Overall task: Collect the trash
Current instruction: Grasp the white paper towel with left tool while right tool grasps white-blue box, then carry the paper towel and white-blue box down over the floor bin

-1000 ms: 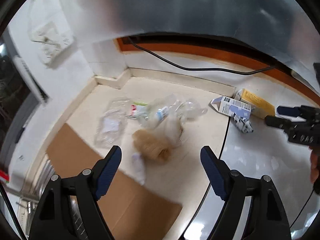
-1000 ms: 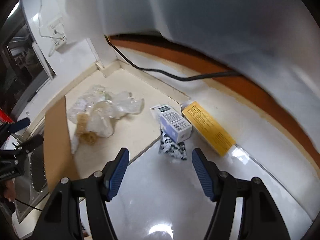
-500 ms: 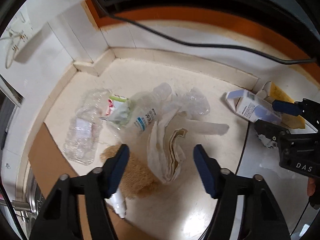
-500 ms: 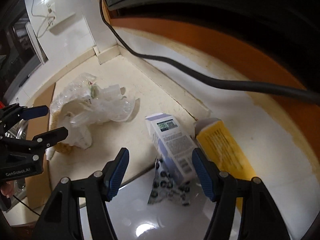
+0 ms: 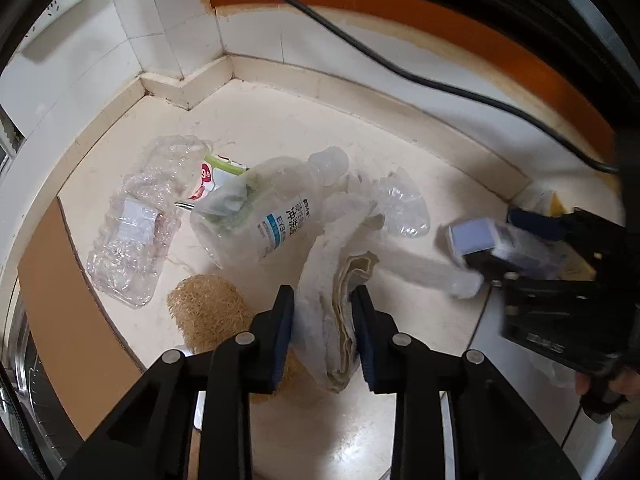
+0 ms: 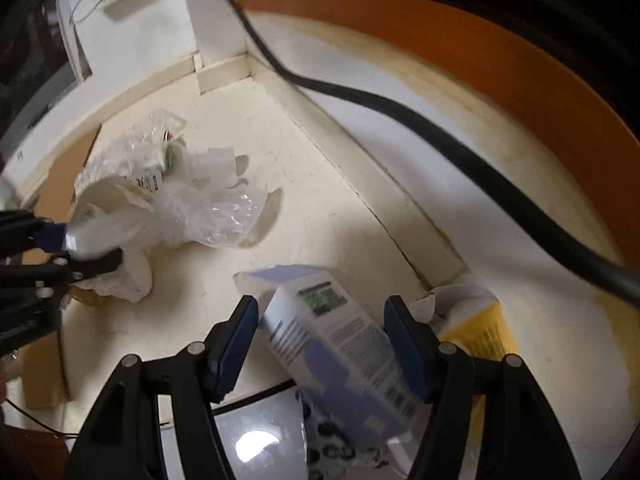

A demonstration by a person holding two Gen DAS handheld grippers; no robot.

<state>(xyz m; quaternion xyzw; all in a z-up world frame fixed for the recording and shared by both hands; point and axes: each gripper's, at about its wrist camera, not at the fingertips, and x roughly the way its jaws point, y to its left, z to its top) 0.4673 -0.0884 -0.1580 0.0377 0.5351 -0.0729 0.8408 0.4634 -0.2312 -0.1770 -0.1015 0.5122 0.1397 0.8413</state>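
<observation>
A heap of trash lies in the floor corner. My left gripper [image 5: 323, 312] is shut on a crumpled white paper wad [image 5: 332, 304], seen also in the right wrist view [image 6: 108, 232]. Around it lie a clear bottle with a blue label [image 5: 264, 212], a crushed clear bottle [image 5: 140, 220], a tan fibrous pad [image 5: 208, 316] and clear plastic [image 5: 400, 204]. My right gripper [image 6: 320, 344] is open and straddles a pale purple carton [image 6: 340, 340], apart from both pads. In the left wrist view that carton [image 5: 476, 240] sits between the right gripper's fingers.
A yellow carton [image 6: 480, 332] lies right of the purple one, against the skirting. A black cable [image 6: 400, 108] runs along the orange wall strip. Brown cardboard [image 5: 60, 292] lies at the left. A patterned wrapper [image 6: 336, 440] lies on the glossy tile below the purple carton.
Both grippers dropped toward the floor. My left gripper closed from open onto the white paper wad. My right gripper stayed open and came down around the purple carton.
</observation>
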